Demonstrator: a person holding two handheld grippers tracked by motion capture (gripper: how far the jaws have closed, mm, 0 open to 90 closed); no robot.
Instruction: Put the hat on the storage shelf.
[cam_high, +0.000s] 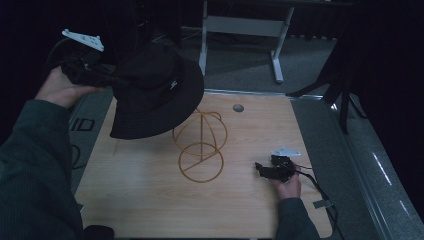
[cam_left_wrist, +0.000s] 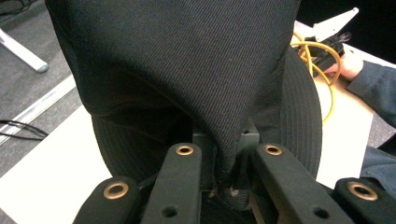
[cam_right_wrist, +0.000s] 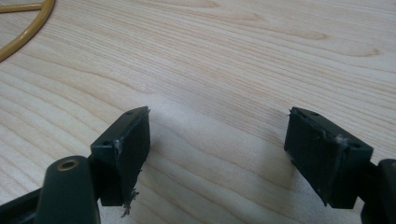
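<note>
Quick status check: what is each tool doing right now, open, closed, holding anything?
Left tool: closed on the black hat, holding it up above the table.
Right tool: open, nothing between its jaws, resting low over the table.

Both forearms wear dark green sleeves. The left gripper (cam_high: 82, 70) and right gripper (cam_high: 267, 170) are black, each topped by a pale grey three-cornered plate, with brass-ringed screw holes in the linkage bars, frayed jaw pads, and a black cable (cam_high: 320, 192) trailing behind.
</note>
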